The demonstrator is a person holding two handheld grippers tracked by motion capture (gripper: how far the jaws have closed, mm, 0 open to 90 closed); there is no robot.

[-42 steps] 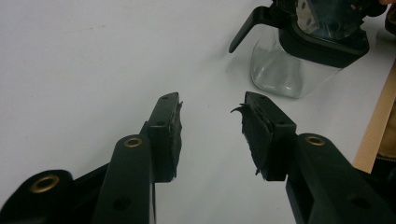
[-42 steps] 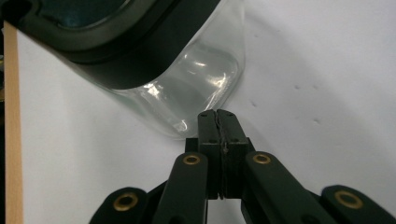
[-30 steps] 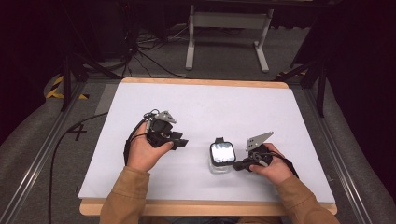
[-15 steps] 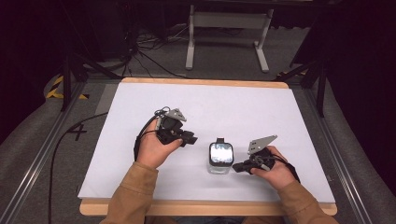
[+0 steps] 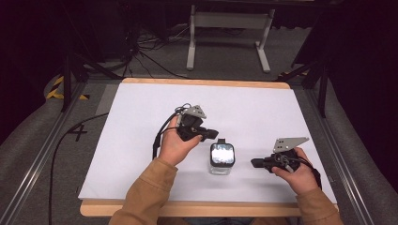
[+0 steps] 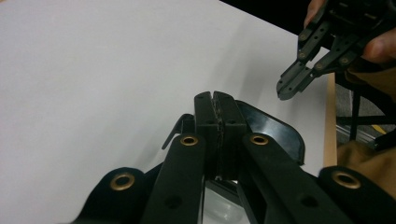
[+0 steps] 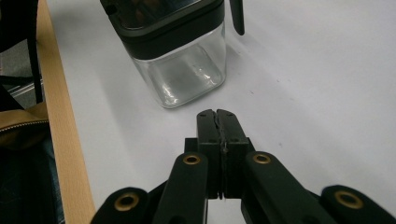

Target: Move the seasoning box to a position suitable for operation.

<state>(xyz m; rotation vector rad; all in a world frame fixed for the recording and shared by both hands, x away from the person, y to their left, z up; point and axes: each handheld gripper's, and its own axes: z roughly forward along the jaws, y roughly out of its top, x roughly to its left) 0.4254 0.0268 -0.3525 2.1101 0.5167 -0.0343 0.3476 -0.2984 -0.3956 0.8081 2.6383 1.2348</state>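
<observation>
Near the table's (image 5: 141,112) front edge, the right gripper (image 5: 254,162) hovers with jaws pressed together, empty, pointing at a clear jar (image 5: 221,158) with a black lid just beside it. Beyond the jar, the left gripper (image 5: 217,134) has just closed, jaws together and empty, above the lid's far side.

The left gripper (image 5: 213,134) has slid right toward mid-frame, its jaws just closing on nothing, tips now above the jar (image 5: 221,158); the right gripper (image 5: 256,162) has backed off rightward.
</observation>
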